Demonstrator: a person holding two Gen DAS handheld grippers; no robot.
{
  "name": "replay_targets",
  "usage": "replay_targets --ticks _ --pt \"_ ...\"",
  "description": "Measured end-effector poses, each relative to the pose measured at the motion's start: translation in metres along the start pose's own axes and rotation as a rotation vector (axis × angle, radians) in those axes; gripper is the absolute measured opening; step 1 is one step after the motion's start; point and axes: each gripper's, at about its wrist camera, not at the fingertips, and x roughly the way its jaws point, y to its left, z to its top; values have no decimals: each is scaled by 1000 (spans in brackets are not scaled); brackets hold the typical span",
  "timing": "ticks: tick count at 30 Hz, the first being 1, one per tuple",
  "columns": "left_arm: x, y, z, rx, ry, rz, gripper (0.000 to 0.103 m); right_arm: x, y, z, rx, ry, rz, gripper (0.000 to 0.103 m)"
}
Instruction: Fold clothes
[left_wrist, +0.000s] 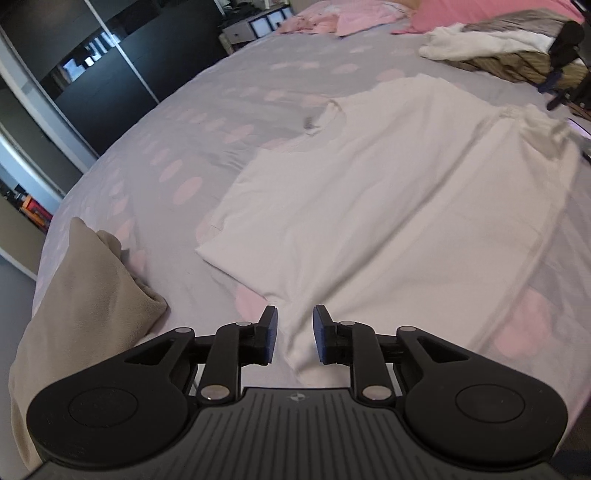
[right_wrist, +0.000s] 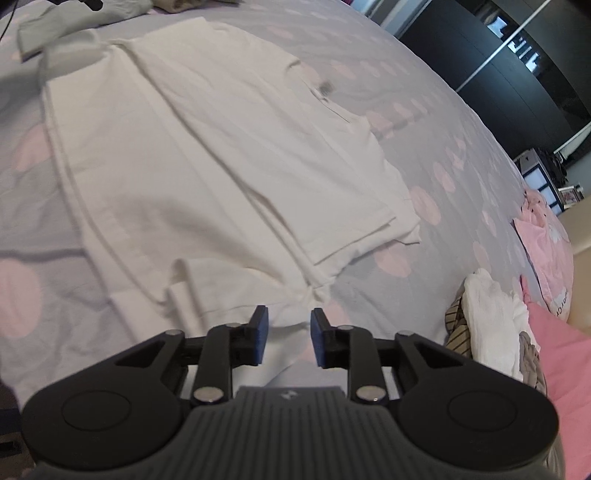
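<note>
A white T-shirt (left_wrist: 388, 192) lies flat on the grey bedspread with pink spots (left_wrist: 207, 122), one side folded in over the body. My left gripper (left_wrist: 294, 332) is open at the shirt's near corner, with a fold of white cloth between its blue pads, not clamped. In the right wrist view the same shirt (right_wrist: 207, 147) spreads ahead, and my right gripper (right_wrist: 287, 334) is open at its near edge by the bunched sleeve (right_wrist: 314, 291). The right gripper also shows at the far right of the left wrist view (left_wrist: 565, 48).
A beige folded garment (left_wrist: 85, 295) lies at the left bed edge. A basket of unfolded clothes (left_wrist: 509, 48) sits at the far right, also seen in the right wrist view (right_wrist: 491, 325). Pink pillows (right_wrist: 546, 236) lie at the bed head. A dark wardrobe (left_wrist: 122, 62) stands beyond the bed.
</note>
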Motion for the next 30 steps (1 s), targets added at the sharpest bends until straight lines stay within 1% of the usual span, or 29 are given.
replay_targets --ticks 2,4,6,9,11,12,13,16,18,23,25,27,29,30 --pt "-6 -10 -5 25 10 -21 27 -7 7 -1 -13 -2 3 30" --pt "-10 -23 -11 65 19 -49 35 -12 12 -1 -23 -6 7 30" --pt "-12 -36 -17 111 25 -56 40 -15 16 -2 -27 -8 11 30" --pt "-12 -51 -24 147 39 -59 41 -20 20 -4 -21 -8 20 31" --pt "-10 -58 -26 144 51 -64 42 -25 21 -5 -12 -17 32 35" --pt "-9 -61 -27 142 59 -61 42 -27 22 -5 -6 -24 40 40" --pt "-6 -64 -28 141 71 -55 42 -29 23 -6 -2 -31 48 42" --pt "-3 -72 -29 152 95 -48 42 -32 29 -7 -12 -38 73 43" --pt "-1 -75 -30 151 105 -39 41 -31 35 -6 -34 -40 58 43" --pt "8 -77 -31 127 150 8 41 -18 45 -1 -65 -15 -27 40" --pt "11 -78 -35 133 166 2 41 -10 48 1 -87 9 -42 34" --pt "13 -79 -38 134 179 -3 41 -4 51 2 -106 26 -48 32" --pt "14 -79 -40 124 182 7 41 0 55 3 -123 29 -76 27" --pt "14 -79 -40 116 180 15 41 2 56 4 -129 30 -91 22"
